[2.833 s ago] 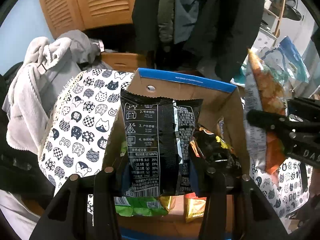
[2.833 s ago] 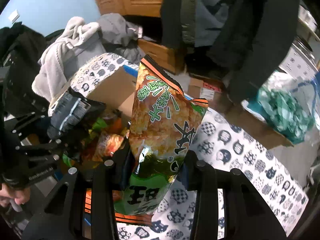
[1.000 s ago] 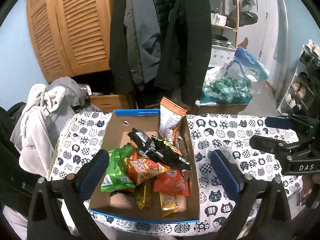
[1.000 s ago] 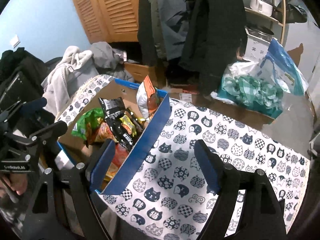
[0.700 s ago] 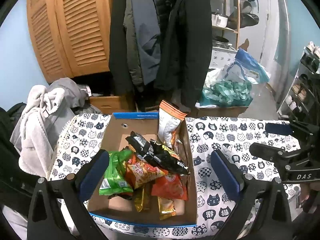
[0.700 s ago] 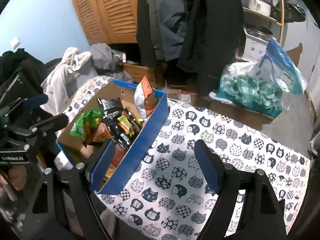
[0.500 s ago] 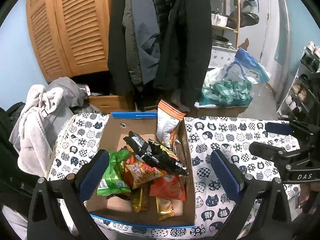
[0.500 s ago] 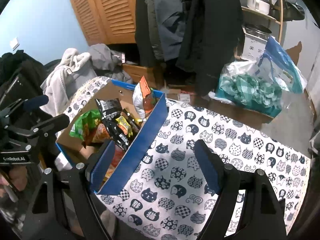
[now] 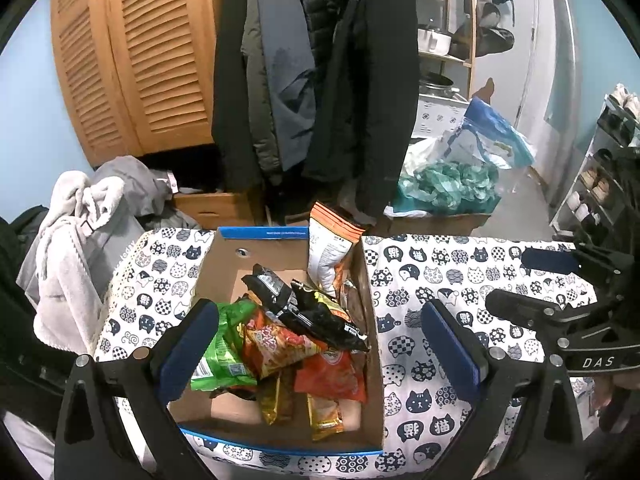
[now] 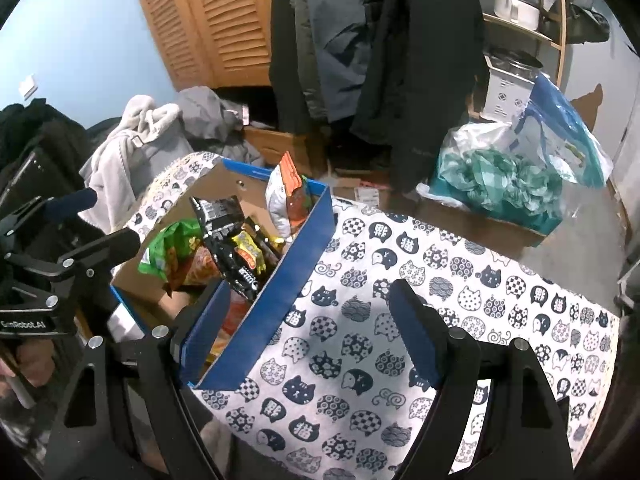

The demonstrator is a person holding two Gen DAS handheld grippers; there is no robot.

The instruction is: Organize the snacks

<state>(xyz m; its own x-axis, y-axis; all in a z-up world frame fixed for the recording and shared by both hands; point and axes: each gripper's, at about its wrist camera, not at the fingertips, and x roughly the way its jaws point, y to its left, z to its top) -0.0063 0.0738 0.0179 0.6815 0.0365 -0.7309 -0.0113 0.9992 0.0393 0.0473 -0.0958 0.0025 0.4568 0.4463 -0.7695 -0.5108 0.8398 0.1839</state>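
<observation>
While the cat-print tablecloth (image 10: 420, 280) fills the right wrist view's lower right, the cardboard box (image 9: 366, 280) sits mid-frame in the left wrist view, revealing snack packets (image 9: 288, 336) heaped inside. Both the left gripper (image 9: 318, 346) and right gripper (image 10: 310, 324) gape wide, holding nothing.

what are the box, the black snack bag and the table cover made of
Box: corrugated cardboard by its matte brown inside, with printed blue outer faces. Black snack bag: glossy plastic or foil film, crinkled with highlights. Table cover: probably matte woven cloth, cat-printed.
</observation>
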